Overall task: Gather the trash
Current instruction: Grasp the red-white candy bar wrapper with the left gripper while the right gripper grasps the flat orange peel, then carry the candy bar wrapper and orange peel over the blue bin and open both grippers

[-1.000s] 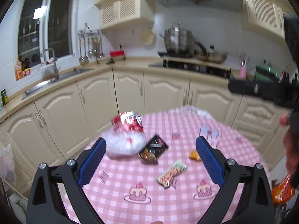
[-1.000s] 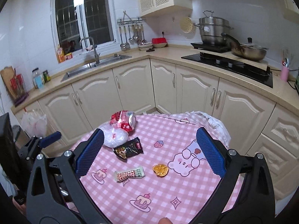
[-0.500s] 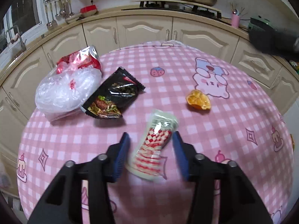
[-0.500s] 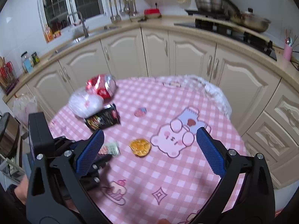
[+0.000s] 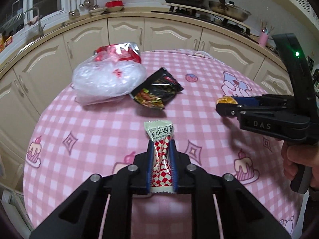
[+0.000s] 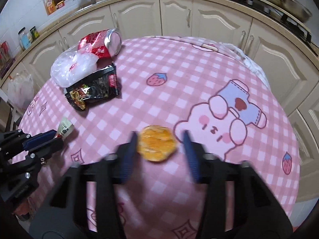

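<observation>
Trash spread over round table (image 5: 95, 131) under pink checked cloth with cartoon prints. Clear plastic bag (image 5: 108, 79) at far left of table, crumpled, contents not readable through the film; pressed against crushed red can (image 5: 119, 49) lying on its side behind it. Black snack wrapper (image 5: 157, 91) just beside bag on its right, one corner tucked against the bag edge, torn open, contents unclear. Left gripper (image 5: 161, 145) clamped on red-and-white checked candy wrapper (image 5: 160, 137): blue pads pinching both sides, pale printed top end sticking out past the tips, bottom seam showing below the pads; lifted or resting on cloth, cannot tell. Right gripper (image 6: 160, 141) spread wide, blurred, low over cloth, fingers on either side of orange peel (image 6: 157, 146); left finger close beside peel, right finger apart from it, no pinch. Peel flat on cloth, next to pink bear print. From left wrist view, right gripper (image 5: 226, 104) reaching in from right edge, peel (image 5: 225, 100) just visible at its tips, person's hand (image 5: 297, 163) on the handle. From right wrist view, left gripper (image 6: 57, 137) at lower left, candy wrapper end (image 6: 64, 128) poking out. Cream cabinets (image 5: 123, 31) curving behind table; pans on hob at upper right; hanging bag (image 6: 20, 91) left of table by cabinets.
</observation>
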`<state>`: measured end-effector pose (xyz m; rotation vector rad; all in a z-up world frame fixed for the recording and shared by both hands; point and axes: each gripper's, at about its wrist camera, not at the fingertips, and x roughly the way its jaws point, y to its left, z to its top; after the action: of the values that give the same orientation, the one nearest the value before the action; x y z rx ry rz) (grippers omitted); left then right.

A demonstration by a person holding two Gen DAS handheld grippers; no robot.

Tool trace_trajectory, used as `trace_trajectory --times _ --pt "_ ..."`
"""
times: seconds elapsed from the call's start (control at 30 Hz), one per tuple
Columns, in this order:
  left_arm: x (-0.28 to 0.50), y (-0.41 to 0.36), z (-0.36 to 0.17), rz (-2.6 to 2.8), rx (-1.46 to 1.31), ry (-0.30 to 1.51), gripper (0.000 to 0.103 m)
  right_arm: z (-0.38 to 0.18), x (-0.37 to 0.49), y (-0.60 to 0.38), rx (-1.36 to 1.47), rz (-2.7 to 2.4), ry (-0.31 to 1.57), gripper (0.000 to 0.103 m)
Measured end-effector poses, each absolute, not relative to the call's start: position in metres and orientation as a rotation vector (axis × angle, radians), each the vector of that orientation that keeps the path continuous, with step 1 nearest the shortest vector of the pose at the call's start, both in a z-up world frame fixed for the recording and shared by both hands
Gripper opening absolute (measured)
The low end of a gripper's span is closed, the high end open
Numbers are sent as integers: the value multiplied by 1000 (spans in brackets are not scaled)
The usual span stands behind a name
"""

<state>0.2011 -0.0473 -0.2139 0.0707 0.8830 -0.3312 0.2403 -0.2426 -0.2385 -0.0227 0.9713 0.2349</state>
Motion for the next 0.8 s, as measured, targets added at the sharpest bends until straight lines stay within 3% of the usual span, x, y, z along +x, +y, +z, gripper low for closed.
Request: trace_trajectory --times 0.47,0.8 --pt "180 -69 -170 -399 24 799 14 -185 190 -276 57 223 841 37" --pt "151 -168 -126 -628 42 695 14 -124 111 -367 175 55 667 37"
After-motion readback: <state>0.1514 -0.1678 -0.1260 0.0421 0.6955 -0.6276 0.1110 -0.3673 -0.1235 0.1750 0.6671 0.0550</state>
